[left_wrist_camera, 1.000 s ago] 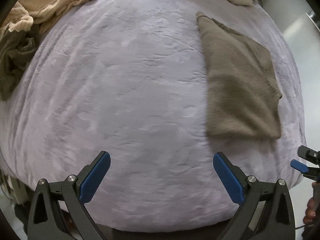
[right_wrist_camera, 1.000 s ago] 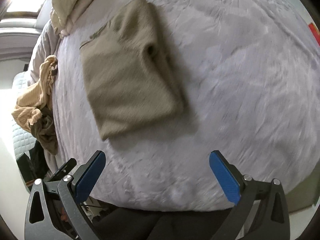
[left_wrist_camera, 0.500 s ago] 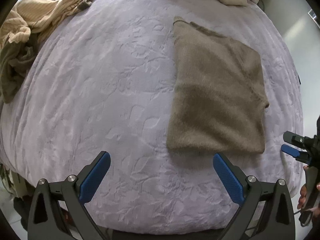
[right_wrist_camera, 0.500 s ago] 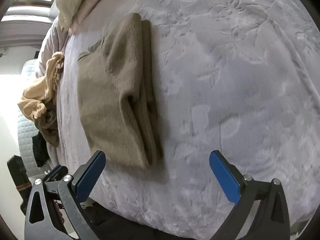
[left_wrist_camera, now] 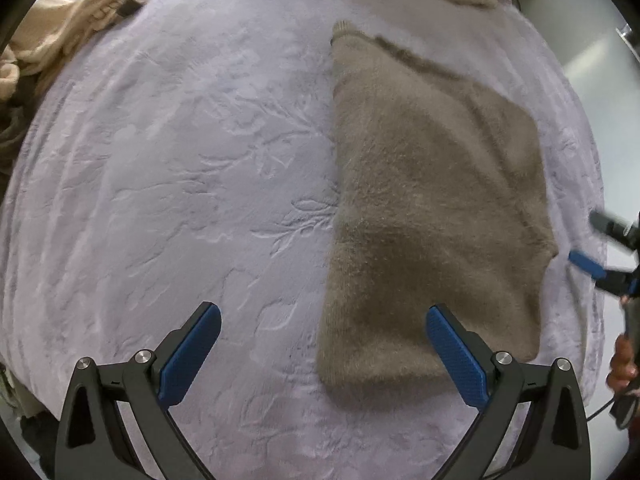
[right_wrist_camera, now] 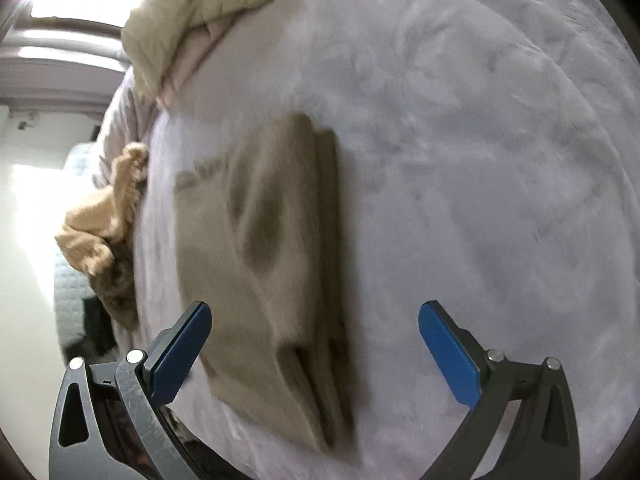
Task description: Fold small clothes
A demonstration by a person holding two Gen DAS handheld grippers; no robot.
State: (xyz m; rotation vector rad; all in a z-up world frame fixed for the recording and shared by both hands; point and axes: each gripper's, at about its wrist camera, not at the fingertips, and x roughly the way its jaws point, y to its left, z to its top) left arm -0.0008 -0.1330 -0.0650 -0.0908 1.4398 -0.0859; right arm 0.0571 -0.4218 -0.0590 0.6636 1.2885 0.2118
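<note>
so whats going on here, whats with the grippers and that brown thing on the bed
A person is folding small clothes on a bed using a handheld gripper in each hand. A fuzzy taupe garment lies folded flat on the lavender blanket. The left gripper and right gripper are both open, close to the garment's near edge, and neither holds anything. More clothes wait unfolded: a tan pile at the bed's edge and a cream garment at the far side.

free: bedspread (left_wrist_camera: 180, 200) left of sweater (left_wrist_camera: 432, 208) | obstacle: clothes heap (left_wrist_camera: 60, 52) far-left edge
</note>
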